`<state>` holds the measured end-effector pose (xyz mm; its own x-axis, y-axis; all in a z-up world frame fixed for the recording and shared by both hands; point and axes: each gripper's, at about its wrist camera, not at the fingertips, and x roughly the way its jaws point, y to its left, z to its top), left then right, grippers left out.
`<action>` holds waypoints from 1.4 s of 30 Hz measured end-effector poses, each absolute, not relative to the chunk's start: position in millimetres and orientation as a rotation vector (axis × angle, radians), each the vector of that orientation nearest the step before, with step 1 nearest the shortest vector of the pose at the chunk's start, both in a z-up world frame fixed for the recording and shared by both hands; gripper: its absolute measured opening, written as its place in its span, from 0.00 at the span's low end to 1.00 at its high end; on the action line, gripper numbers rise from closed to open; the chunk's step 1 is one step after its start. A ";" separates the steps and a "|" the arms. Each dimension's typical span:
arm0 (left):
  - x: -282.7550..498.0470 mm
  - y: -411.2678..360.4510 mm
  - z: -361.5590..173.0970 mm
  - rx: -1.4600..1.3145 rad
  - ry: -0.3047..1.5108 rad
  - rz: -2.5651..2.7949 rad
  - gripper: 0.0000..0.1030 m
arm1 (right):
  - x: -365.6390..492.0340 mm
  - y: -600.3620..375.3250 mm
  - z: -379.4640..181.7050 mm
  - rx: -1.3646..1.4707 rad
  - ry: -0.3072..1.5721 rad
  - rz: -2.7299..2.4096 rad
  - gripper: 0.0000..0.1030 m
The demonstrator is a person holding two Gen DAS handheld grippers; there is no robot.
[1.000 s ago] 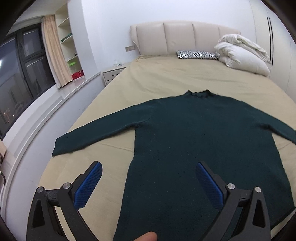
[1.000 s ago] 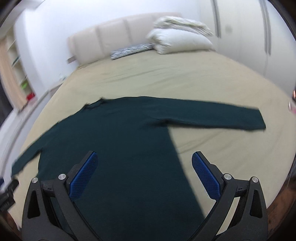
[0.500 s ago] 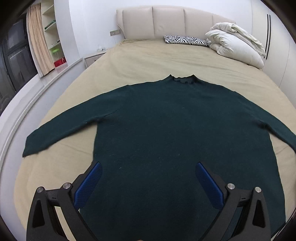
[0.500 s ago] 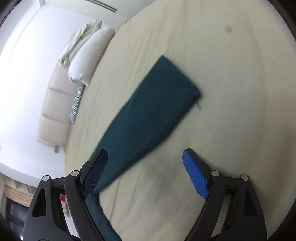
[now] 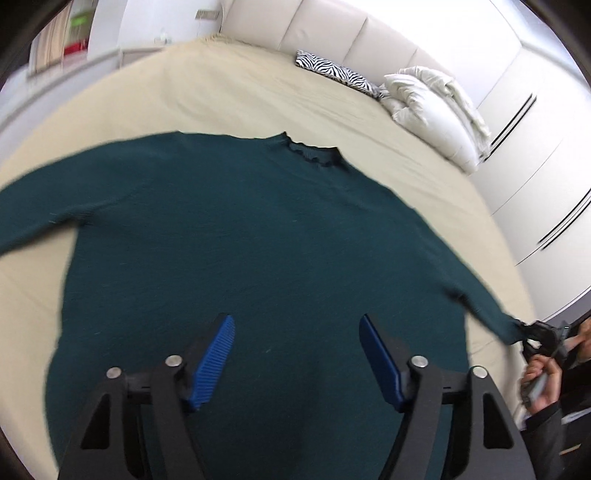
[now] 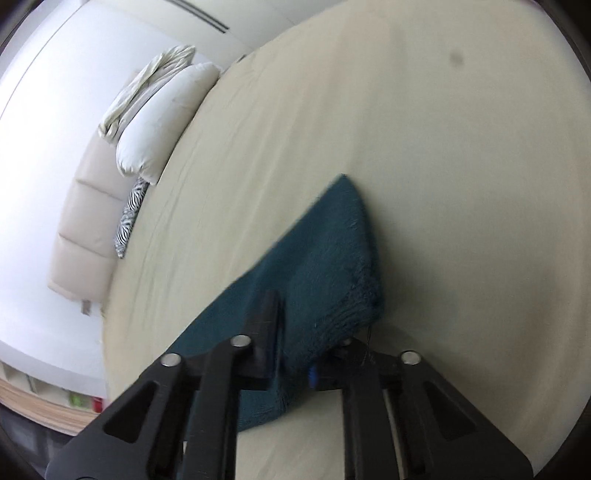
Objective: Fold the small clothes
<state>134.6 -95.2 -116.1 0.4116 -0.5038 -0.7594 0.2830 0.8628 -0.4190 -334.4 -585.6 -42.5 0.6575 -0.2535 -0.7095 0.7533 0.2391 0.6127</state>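
A dark green long-sleeved sweater (image 5: 240,236) lies flat on the beige bed (image 5: 229,99), collar toward the headboard. My left gripper (image 5: 297,354) is open and empty above the sweater's lower body. My right gripper (image 6: 295,354) is shut on the cuff of the sweater's right sleeve (image 6: 325,266). In the left wrist view the right gripper (image 5: 539,334) grips that sleeve end at the bed's right edge. The left sleeve runs off the frame at the left.
White pillows and a folded duvet (image 5: 436,107) and a zebra-print cushion (image 5: 336,74) lie by the padded headboard (image 5: 332,33). White wardrobe doors (image 5: 546,158) stand to the right of the bed. Shelves (image 5: 74,37) stand at the far left.
My right gripper has moved onto the right sleeve's cuff and shut on it. My left gripper has swung right over the sweater's body and stays open.
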 end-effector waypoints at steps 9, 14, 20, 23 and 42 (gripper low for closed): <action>170.2 -70.7 -116.5 -0.438 1.024 -0.523 0.69 | -139.2 -411.3 51.3 0.597 0.673 -0.289 0.07; 178.1 -62.6 -129.0 -0.527 1.052 -0.557 0.77 | -62.1 -284.0 9.8 0.444 0.846 -0.032 0.07; 187.7 -76.9 -146.9 -0.632 1.116 -0.622 0.88 | -52.3 -259.8 -38.1 0.423 0.950 0.056 0.47; 193.7 -99.9 -155.3 -0.635 1.166 -0.652 0.90 | -70.2 -266.5 -26.6 0.422 0.906 0.070 0.72; 238.0 -133.7 -110.9 -0.352 1.025 -0.598 0.08 | -179.1 -487.9 -85.7 1.206 0.691 0.007 0.72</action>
